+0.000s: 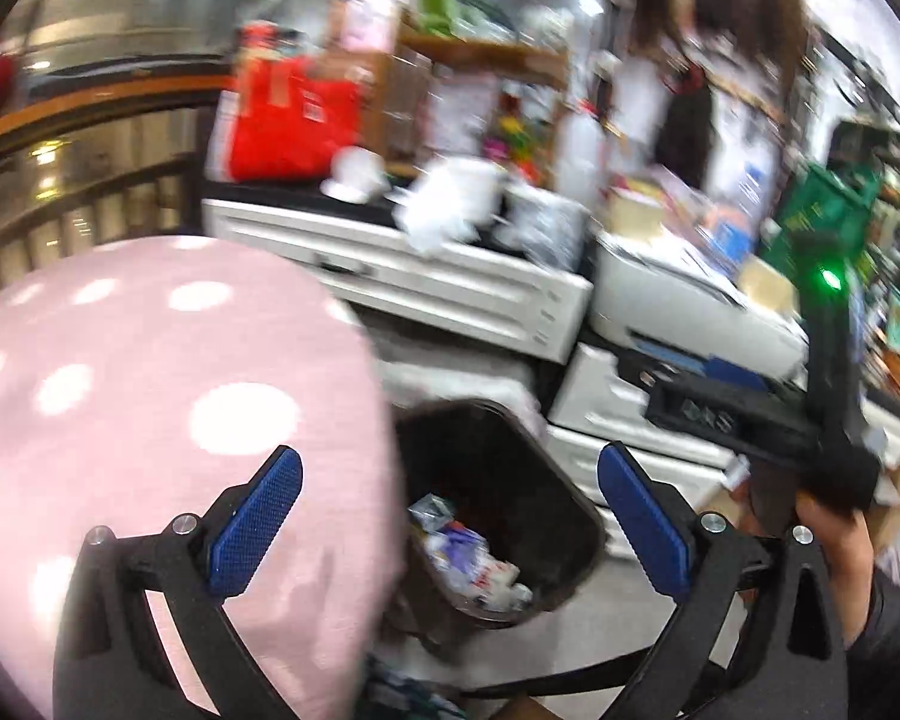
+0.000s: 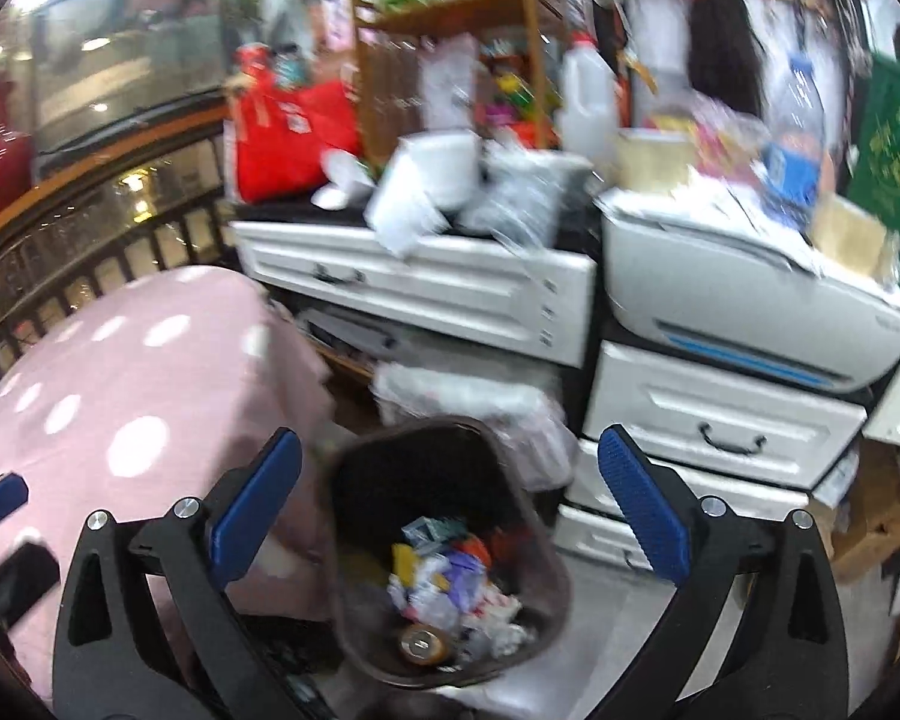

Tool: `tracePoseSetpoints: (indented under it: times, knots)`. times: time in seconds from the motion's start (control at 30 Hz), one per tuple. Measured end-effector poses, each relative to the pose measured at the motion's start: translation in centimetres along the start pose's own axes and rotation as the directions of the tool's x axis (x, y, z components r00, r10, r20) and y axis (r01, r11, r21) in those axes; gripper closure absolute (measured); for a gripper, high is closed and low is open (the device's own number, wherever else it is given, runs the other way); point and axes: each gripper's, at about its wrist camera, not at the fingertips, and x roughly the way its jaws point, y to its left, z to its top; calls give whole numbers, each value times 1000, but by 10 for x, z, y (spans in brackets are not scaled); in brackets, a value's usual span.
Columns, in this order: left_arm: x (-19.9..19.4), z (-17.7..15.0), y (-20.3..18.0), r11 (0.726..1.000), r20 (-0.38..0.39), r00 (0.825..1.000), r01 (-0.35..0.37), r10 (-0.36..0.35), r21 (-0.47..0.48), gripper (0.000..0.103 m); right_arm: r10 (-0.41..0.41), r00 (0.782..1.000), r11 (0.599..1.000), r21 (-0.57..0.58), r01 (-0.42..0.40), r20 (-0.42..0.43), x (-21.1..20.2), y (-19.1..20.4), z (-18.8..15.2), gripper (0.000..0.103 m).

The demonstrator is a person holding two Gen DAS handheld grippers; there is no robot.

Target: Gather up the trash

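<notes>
- We hold both grippers above the bin: the left gripper (image 1: pixel 450 516) and right gripper (image 2: pixel 450 510) gape wide, with nothing between their pads.
- The bin (image 2: pixel 354 540) stands on the floor beside the pink dotted cloth (image 2: pixel 120 384); the trash (image 2: pixel 450 594) lies piled inside it, a can (image 2: pixel 423 643) among it.
- More trash probably sits on the cluttered drawers (image 2: pixel 426 282), though blur hides what.
- The risk, as we judge it: reaching in blurred haste, we could clip the bin's rim and tip it, or snag the cloth.

Motion blur smears the countertop clutter (image 1: pixel 450 204), perhaps crumpled paper.
</notes>
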Motion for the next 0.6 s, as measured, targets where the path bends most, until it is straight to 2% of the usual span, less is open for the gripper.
tracePoseSetpoints:
  times: [0.1,0.17,0.23,0.33,0.43,0.5,0.6]
  knots:
    - [-29,-2,18,994,67,992,-106,107,-15,6,56,997,997,-56,-53,52,-20,33,-4,6]
    - [-44,-7,29,981,103,976,-190,192,-22,6,63,994,994,-98,-54,90,-32,53,-7,6]
    - [-62,-12,41,962,128,954,-263,270,-73,6,67,990,992,-113,-53,128,-44,68,-12,6]
    - [-85,-21,60,934,184,920,-323,347,-151,6,130,978,985,-133,-108,165,-63,85,-22,6]
    - [-99,-27,78,905,185,893,-373,410,-205,6,100,974,984,-164,-66,204,-76,98,-29,6]
    - [-105,-28,89,888,180,880,-394,439,-238,6,102,969,982,-179,-62,226,-84,103,-35,6]
    - [-115,-29,103,875,175,876,-393,450,-282,6,103,963,981,-188,-57,248,-94,104,-45,6]
